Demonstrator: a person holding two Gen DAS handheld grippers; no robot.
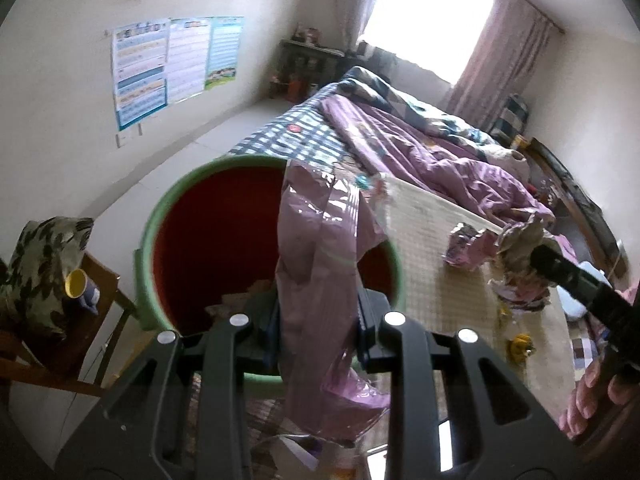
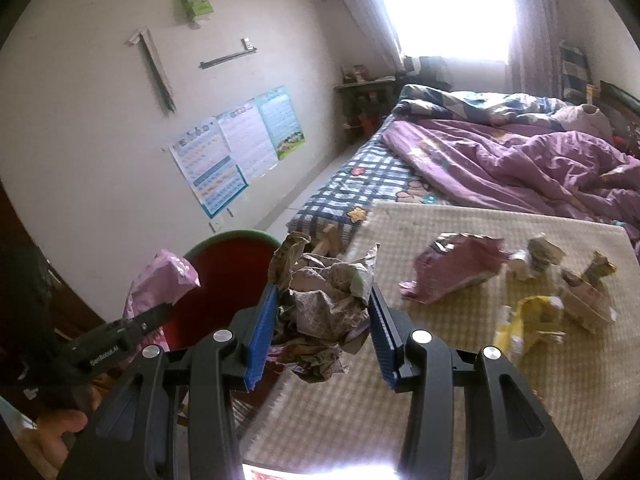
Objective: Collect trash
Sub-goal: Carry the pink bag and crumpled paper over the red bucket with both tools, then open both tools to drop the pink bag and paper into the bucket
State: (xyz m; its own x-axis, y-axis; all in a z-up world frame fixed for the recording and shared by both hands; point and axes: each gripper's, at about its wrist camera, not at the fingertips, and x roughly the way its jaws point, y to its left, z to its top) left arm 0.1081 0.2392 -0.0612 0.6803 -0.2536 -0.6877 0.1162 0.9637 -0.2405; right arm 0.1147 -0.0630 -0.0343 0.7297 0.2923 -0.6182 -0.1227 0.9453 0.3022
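Observation:
My left gripper is shut on a pink plastic bag and holds it over the green bin with a red inside. The bin holds some paper scraps at its bottom. My right gripper is shut on a crumpled newspaper ball, held above the beige mat's left edge beside the bin. On the mat lie a pink wrapper, a yellow wrapper and some small cartons. The right gripper with its paper shows in the left wrist view.
A bed with a purple quilt and plaid sheet stands behind the mat. A wooden chair with a patterned cushion and a yellow cup stands left of the bin. Posters hang on the wall.

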